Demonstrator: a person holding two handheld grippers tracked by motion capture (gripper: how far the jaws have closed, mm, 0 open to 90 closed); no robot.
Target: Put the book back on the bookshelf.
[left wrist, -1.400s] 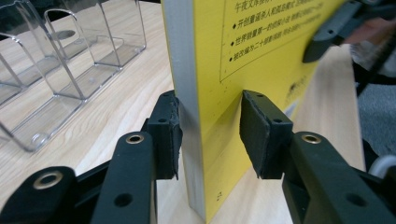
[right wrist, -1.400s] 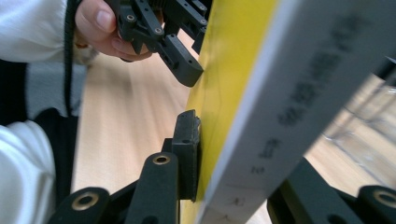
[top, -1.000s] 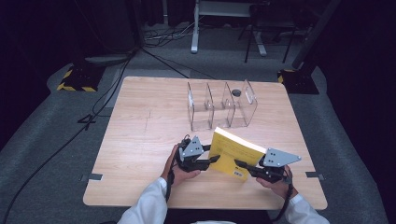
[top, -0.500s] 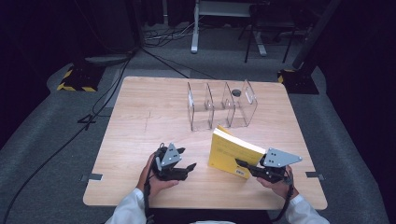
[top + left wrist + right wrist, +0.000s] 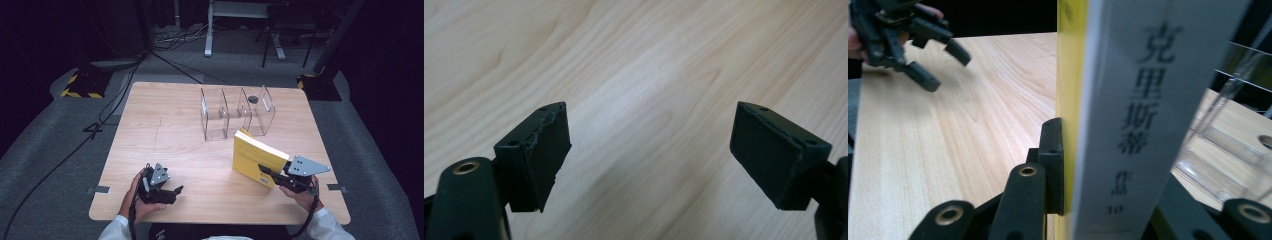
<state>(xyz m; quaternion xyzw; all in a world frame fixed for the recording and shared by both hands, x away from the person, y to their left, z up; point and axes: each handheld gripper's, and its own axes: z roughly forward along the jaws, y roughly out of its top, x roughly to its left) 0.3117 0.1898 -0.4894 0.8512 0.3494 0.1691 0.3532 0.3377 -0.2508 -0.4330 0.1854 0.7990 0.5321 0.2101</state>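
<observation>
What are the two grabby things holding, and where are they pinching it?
The right hand-held gripper pinches the yellow book at its lower corner by the spine, one jaw on each cover. The left hand-held gripper is open and holds nothing.

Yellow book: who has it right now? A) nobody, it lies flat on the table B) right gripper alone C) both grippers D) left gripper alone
B: the right gripper clamps the upright yellow book, while the left gripper sits open and apart.

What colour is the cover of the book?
Yellow; the book shows it best in the high view.
</observation>
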